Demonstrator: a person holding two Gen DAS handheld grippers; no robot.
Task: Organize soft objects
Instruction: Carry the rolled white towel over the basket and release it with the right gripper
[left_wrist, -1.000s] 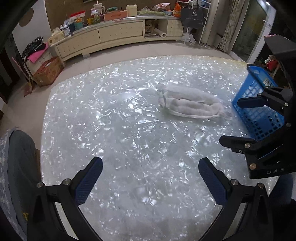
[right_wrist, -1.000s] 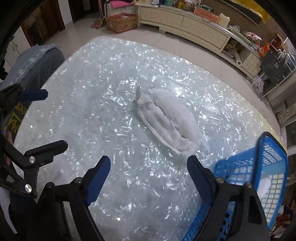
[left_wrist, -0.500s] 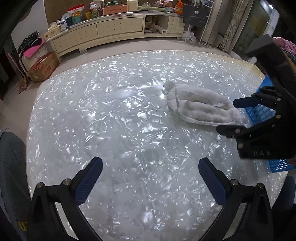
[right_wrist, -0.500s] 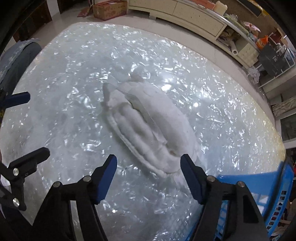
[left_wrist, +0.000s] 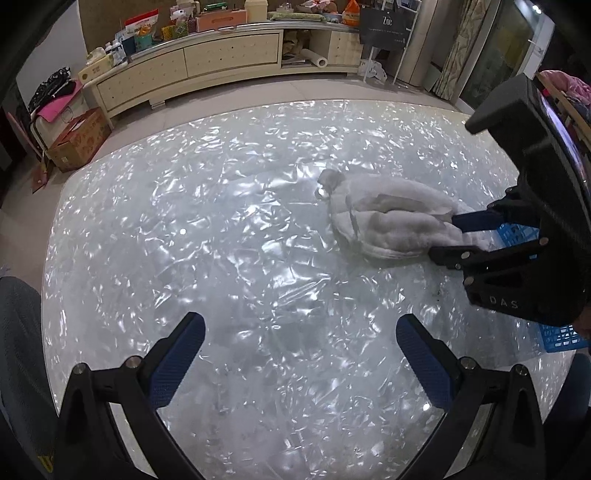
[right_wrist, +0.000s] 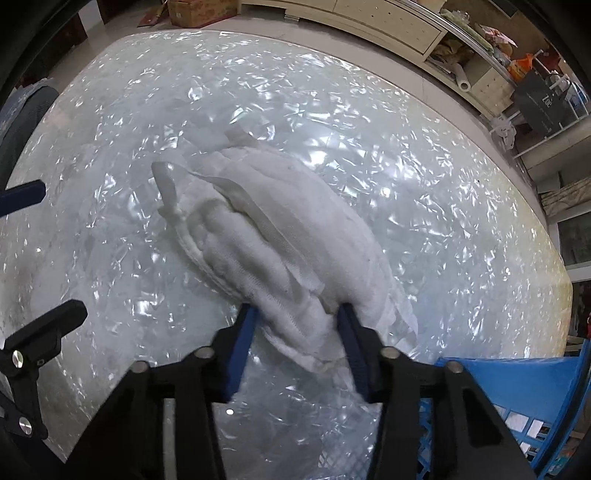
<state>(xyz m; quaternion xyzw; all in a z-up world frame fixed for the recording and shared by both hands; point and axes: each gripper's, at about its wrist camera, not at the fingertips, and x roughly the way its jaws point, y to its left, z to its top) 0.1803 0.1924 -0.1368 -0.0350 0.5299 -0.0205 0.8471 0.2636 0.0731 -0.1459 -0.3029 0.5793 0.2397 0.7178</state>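
The right wrist view shows the right tongs (right_wrist: 297, 332) clenched on the near end of the white padded cloth (right_wrist: 280, 236), which lies on the glossy desk (right_wrist: 369, 122) beside the blue basket (right_wrist: 517, 387). Only the left wrist view shows the left tongs (left_wrist: 301, 350) released, hovering well apart from that cloth.

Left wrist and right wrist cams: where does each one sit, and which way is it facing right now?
Left wrist: on the left gripper, low over the table, facing the sideboard; own open fingers, plus right gripper at the white bundle.
Right wrist: on the right gripper, looking along the white bundle it straddles; blue basket right, left gripper's fingers at the left edge.
Shared: bundle, table, sideboard.
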